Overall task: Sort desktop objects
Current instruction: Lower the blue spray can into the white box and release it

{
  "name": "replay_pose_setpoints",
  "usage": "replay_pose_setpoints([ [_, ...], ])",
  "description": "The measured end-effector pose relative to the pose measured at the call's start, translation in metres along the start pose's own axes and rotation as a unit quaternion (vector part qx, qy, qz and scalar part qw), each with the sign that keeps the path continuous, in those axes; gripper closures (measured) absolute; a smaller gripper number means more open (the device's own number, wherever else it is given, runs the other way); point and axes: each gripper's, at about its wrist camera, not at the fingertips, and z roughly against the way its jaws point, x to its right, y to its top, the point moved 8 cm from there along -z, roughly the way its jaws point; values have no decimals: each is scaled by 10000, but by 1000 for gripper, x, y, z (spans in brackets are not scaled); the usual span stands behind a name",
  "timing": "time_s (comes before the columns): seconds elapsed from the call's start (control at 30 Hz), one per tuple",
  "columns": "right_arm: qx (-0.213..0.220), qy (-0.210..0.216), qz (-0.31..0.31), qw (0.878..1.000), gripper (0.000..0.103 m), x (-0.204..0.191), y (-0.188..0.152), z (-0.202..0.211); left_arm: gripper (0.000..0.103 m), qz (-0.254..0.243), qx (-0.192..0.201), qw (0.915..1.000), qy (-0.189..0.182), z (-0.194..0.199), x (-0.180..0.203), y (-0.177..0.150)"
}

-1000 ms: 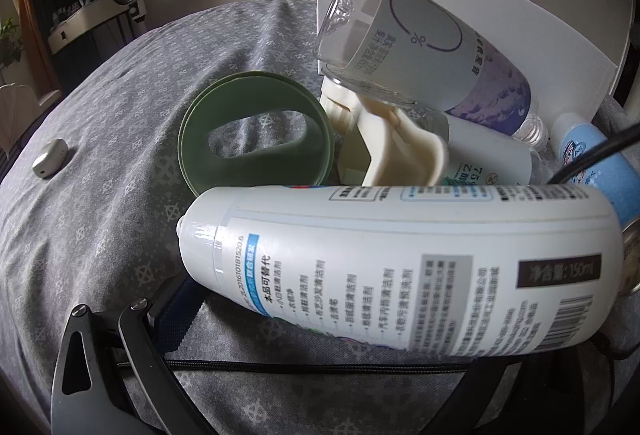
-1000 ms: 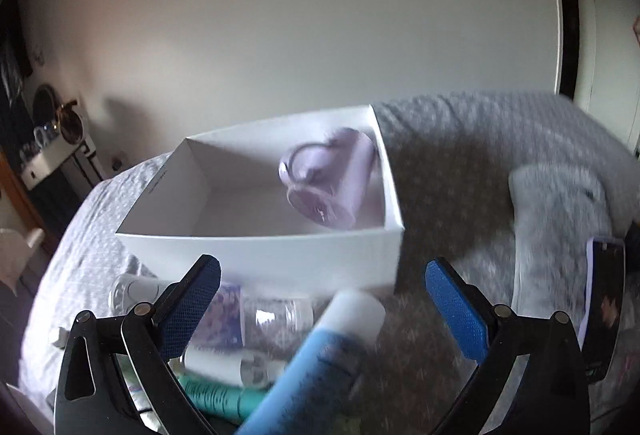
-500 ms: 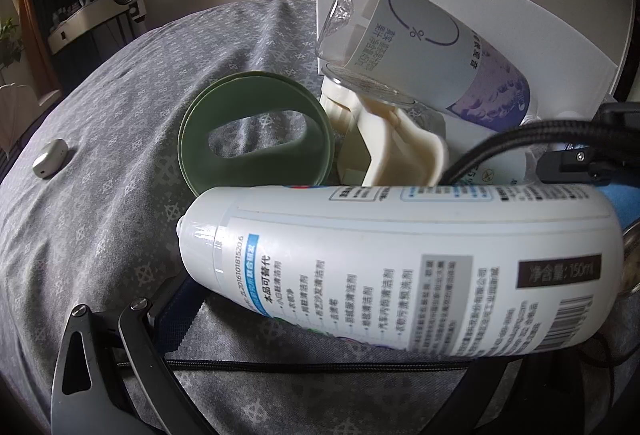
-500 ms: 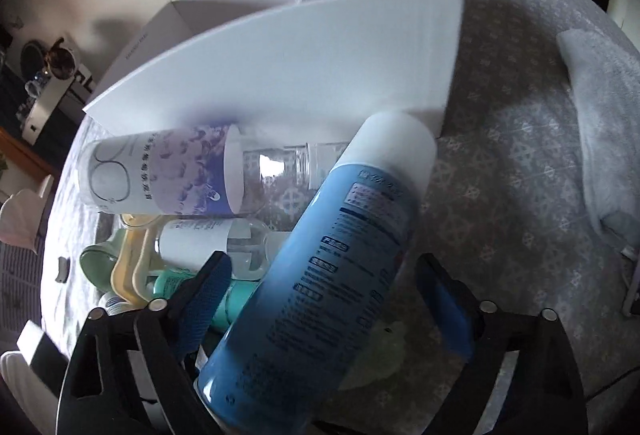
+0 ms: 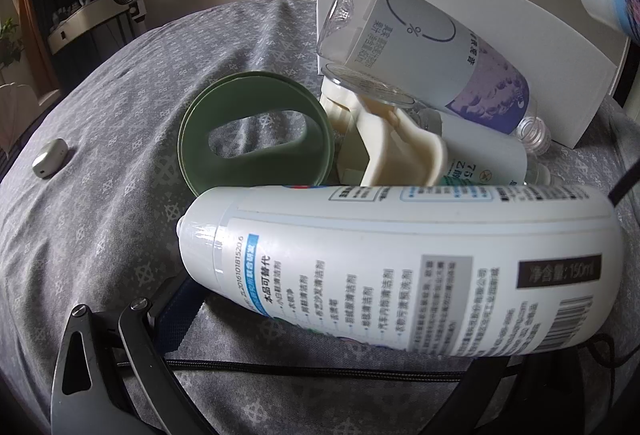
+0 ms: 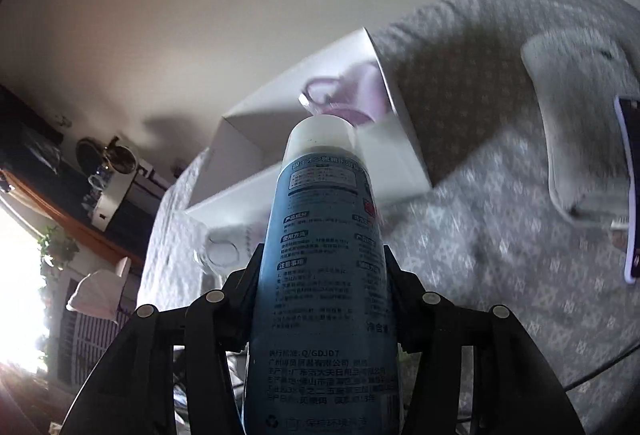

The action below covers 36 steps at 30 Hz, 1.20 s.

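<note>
Right gripper [image 6: 320, 267] clamps the smooth, rigid, probably slippery blue cylindrical spray can [image 6: 320, 255] mid-body, near the white cardboard box [image 6: 256, 139]; left gripper's [image 5: 320, 375] finger spread cannot be told.

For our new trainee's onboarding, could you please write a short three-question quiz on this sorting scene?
1. True or false: the right gripper is shut on the tall blue spray can with a white cap.
2. Which item already lies in the white cardboard box? A) pale purple mug B) green lid
3. Fill in: the large white labelled bottle lies on its ____.

Key: 1 true; 2 A; 3 side.
</note>
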Motion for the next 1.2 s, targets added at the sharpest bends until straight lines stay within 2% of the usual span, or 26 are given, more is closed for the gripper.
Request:
replay_pose_setpoints([
  [0.1, 49, -105, 364, 9993, 53, -27, 31, -15, 0, 0, 0, 10000, -1, 0, 0, 0],
  [0.2, -121, -46, 334, 9994, 53, -52, 57, -55, 0, 1, 0, 10000, -2, 0, 0, 0],
  [0.3, -329, -204, 329, 9987, 53, -68, 71, -102, 0, 0, 0, 10000, -3, 0, 0, 0],
  [0.5, -822, -635, 568, 9930, 53, -89, 69, -180, 0, -1, 0, 10000, -4, 0, 0, 0],
  [0.63, -1219, -918, 823, 9849, 53, -90, 54, -210, 0, -1, 1, 10000, -6, 1, 1, 0],
  [0.7, -1180, -1012, 931, 9834, 52, -93, 51, -209, 0, -2, -1, 10000, -4, 0, 0, 0],
  [0.8, -1367, -1136, 1318, 9752, 48, -98, 40, -204, 0, -1, 0, 10000, -6, 0, 0, 0],
  [0.9, -1317, -1056, 1611, 9724, 46, -105, 29, -188, 0, -2, -1, 10000, -6, 0, 0, 0],
  [0.97, -1186, -744, 1663, 9761, 46, -108, 23, -165, 0, -3, -1, 10000, -6, 0, 0, 0],
  [1.1, -1035, 527, 1511, 9817, 46, -107, 6, -106, 0, -3, -1, 10000, -7, 0, 0, 0],
  [1.13, -973, 611, 1492, 9821, 46, -100, 3, -92, 0, -4, -1, 10000, -7, 1, 0, 0],
  [1.2, -721, 415, 1541, 9846, 46, -75, -2, -59, 0, -4, -1, 10000, -8, 0, 0, 0],
])
